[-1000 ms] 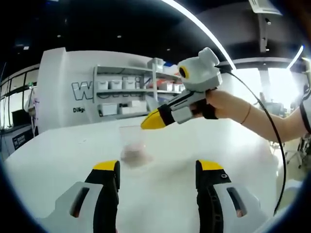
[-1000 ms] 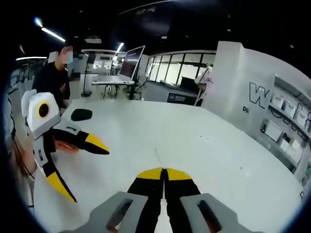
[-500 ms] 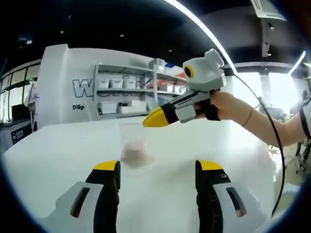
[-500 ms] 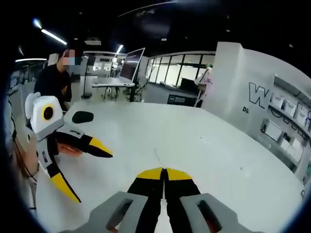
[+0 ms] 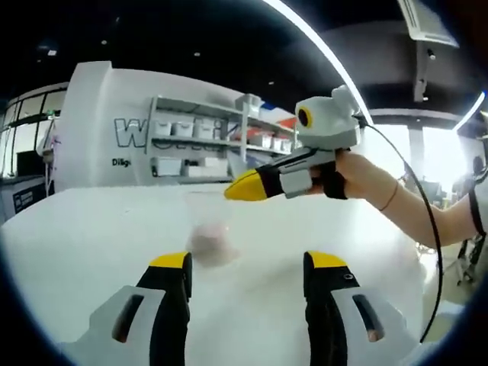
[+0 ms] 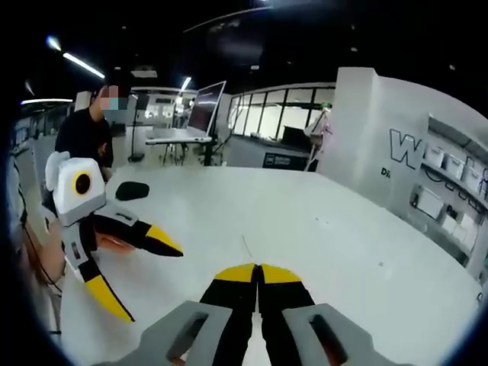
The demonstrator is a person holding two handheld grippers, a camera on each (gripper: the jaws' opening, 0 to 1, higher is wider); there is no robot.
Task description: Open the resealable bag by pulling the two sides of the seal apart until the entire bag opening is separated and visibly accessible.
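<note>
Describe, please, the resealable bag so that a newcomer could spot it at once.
Start at the broad white table. Ahead of the left gripper, whose jaws stand open, is a small clear plastic bag. Pinkish contents at its bottom set it apart from the white surface.

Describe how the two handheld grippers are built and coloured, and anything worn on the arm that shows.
Each gripper, left and right, has black jaws tipped yellow on pale grey bodies with dark slots. A black cable trails from the right one, a black strap crosses the hand, and a thin band circles the wrist.
</note>
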